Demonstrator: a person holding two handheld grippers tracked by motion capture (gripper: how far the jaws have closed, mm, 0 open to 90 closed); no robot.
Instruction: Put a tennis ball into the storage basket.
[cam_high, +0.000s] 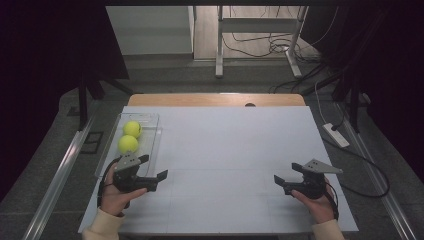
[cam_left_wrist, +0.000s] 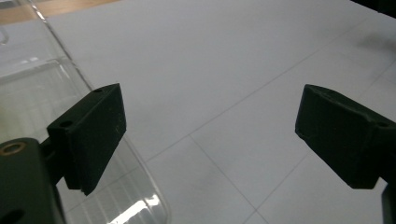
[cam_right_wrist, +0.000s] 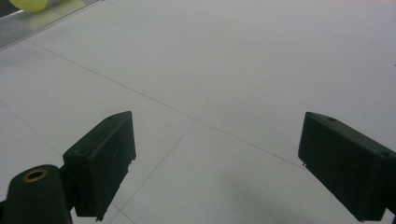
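Currently both grippers sit low over the white table (cam_high: 225, 150), each held in one of the person's hands, jaws pointing inward toward each other. Left gripper (cam_high: 154, 168): jaws spread wide, nothing between them; in the left gripper view (cam_left_wrist: 210, 135) bare table surface shows through the gap. Clear plastic tray (cam_high: 150, 120) lies just beyond and to the outer side of this gripper; in the left gripper view its curved transparent rim (cam_left_wrist: 149, 186) passes under and just beside the left-hand jaw, whether touching cannot be told. Two yellow tennis balls rest inside the tray: the near ball (cam_high: 128, 144) just ahead of the left gripper's grey top plate, the far ball (cam_high: 132, 129) directly behind it, the two nearly touching. Neither ball is in contact with a jaw. Right gripper (cam_high: 285, 173): jaws likewise parted wide and empty, with only table seen between them in the right gripper view (cam_right_wrist: 215, 158). It stands well apart from the tray, across the table from the left gripper. In the right gripper view the edge of one ball (cam_right_wrist: 29, 3) shows far ahead at the upper left corner, beside the tray's edge.
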